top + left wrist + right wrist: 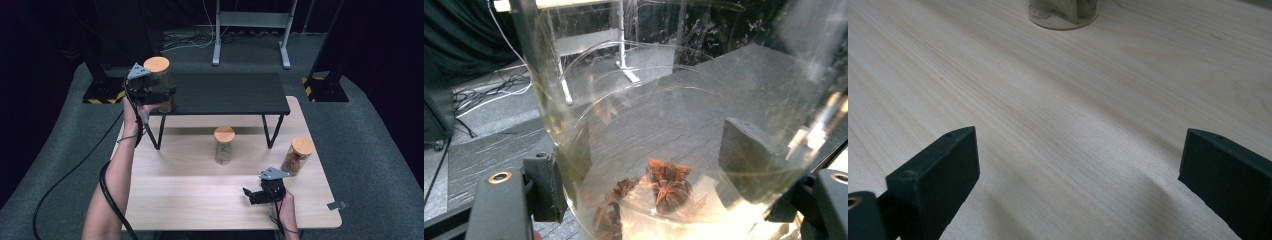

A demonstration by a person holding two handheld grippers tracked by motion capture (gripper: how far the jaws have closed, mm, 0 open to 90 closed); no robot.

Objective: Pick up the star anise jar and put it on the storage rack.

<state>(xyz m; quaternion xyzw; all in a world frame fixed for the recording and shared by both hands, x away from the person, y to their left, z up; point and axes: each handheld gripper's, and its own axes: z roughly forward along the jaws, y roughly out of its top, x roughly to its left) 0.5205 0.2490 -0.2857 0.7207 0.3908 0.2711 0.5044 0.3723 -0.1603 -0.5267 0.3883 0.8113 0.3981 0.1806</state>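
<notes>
Two tools are yours: low in the frame, your right tool [256,194] hovers released over the wooden surface [200,200]. Farther up, at upper left, your left tool [150,95] grips the star anise jar [161,82] at the black shelf's [225,92] left end. You seem to be placing it; next, probably lower it flat, then loosen.

Pale wooden table [200,200] carrying low black shelf [235,95], two cork-lidded glass jars: one [224,145] well beyond right gripper's fingers [248,192], another [298,155] just beside them. Grey carpeted floor [370,150] beneath.
</notes>
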